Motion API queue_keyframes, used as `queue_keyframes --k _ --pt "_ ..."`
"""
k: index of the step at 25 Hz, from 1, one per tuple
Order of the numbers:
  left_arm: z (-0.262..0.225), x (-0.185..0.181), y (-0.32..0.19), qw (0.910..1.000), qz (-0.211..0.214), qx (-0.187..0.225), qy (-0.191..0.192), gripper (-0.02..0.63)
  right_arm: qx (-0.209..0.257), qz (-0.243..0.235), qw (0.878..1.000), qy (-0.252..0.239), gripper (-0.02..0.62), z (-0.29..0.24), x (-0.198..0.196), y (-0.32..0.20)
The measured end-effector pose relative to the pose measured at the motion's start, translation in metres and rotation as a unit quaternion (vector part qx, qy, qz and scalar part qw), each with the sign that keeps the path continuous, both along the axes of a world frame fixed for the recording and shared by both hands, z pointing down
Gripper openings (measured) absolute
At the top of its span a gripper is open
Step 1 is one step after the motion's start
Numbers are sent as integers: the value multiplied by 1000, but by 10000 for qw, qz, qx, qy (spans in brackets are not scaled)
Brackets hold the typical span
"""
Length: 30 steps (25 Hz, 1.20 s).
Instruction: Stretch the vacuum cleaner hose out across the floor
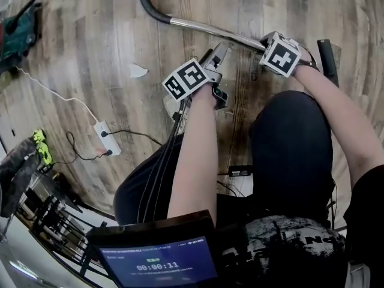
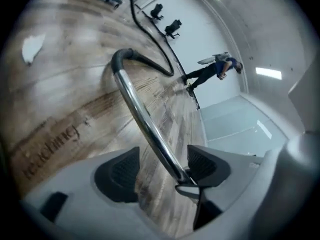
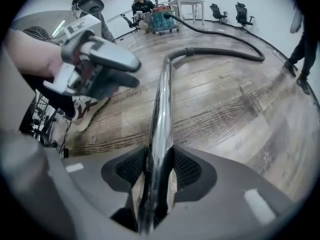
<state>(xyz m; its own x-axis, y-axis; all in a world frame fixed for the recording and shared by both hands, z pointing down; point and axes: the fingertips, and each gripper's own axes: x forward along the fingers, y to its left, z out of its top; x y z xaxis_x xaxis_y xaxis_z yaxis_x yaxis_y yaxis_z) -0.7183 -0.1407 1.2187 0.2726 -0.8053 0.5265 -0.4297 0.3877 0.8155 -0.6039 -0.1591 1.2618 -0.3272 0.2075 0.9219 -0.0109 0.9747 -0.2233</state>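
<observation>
The vacuum's chrome tube lies on the wood floor and joins the black hose at the top. My right gripper is shut on the tube, with a pad pressing each side. The hose curves back to the teal vacuum cleaner. My left gripper is just left of the right one, over the same tube. Its jaws stand open around the tube, which runs close to the right pad; the left pad is apart from it. The hose snakes away.
A white power strip with cables lies at the left, and a white scrap lies on the floor. A person stands at the far wall, and a person's legs are at the right. A table and office chairs stand behind.
</observation>
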Motion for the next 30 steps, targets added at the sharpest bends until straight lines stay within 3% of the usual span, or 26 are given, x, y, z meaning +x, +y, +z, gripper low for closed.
queue_keyframes --k 3,5,8,9,11,14,21,26,29,30 --pt "9 30 -39 9948 -405 430 833 374 165 -30 9997 182 179 -29 22 -9" --pt "3 47 -71 9875 -571 714 1283 390 303 -25 9991 308 179 -44 38 -20" --pt "0 61 -107 9834 -594 860 1487 390 252 -82 9991 331 181 -58 45 -22" --pt "0 63 -112 9829 -632 854 1504 369 281 -121 9989 344 181 -60 46 -23" --pt "2 62 -116 9793 -837 872 1620 202 502 -203 9978 382 181 -63 51 -30" --pt "-1 61 -117 9700 -1106 1066 1885 139 735 -207 9961 442 179 -59 56 -33" --pt "0 57 -116 9788 -968 1004 1502 124 849 -201 9957 313 186 -42 49 -28" --pt "-31 62 -127 9802 -1077 1053 1289 124 1401 -494 9878 465 245 -40 52 -46" --pt "-56 72 -134 9807 -1198 966 1203 124 1458 -610 9862 497 152 -48 59 -50" --pt "-61 72 -135 9821 -1201 943 1105 124 1416 -637 9869 438 148 -50 58 -49"
